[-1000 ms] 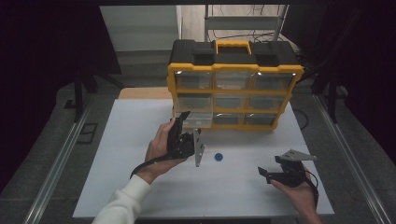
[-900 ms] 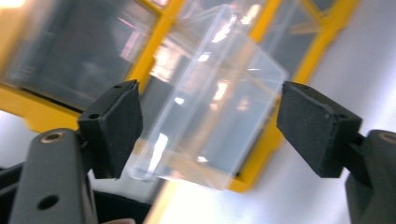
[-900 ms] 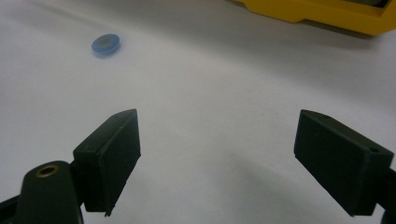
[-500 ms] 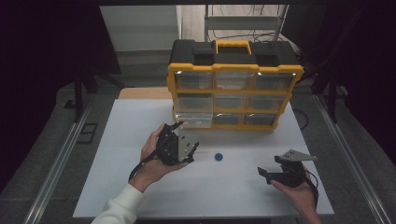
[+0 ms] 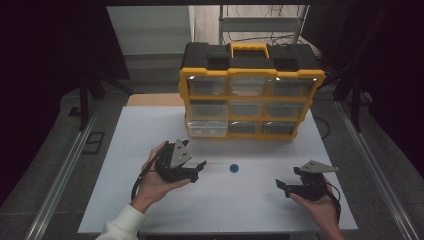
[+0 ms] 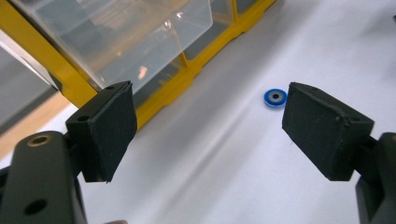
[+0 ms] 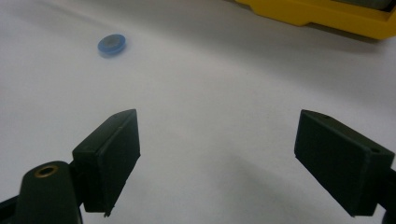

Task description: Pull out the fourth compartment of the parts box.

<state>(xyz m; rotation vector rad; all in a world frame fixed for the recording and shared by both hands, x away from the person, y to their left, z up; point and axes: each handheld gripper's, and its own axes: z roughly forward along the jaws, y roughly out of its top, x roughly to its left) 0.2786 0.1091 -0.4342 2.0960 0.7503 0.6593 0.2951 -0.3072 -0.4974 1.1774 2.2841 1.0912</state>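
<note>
Since the earlier frame my left gripper has pulled back from the organizer's bottom-left drawer and swung round, so it now lies low over the white table with its jaws aimed at the blue washer. Its jaws have just been opening and now stand wide apart with nothing between them. The washer lies flat on the bare table, in front of the organizer and roughly between my two grippers, nearer the left one. In the left gripper view the washer sits just past the inner edge of one pad, clear of it, with white table showing all around. In the right gripper view it lies well ahead and off to one side.

My right gripper hovers low near the table's front edge, jaws spread wide and empty, pointing across toward the washer. Behind it all stands the yellow and black organizer, three rows of clear drawers; its bottom-left drawer is pulled out a little, and looks empty in the left gripper view.
</note>
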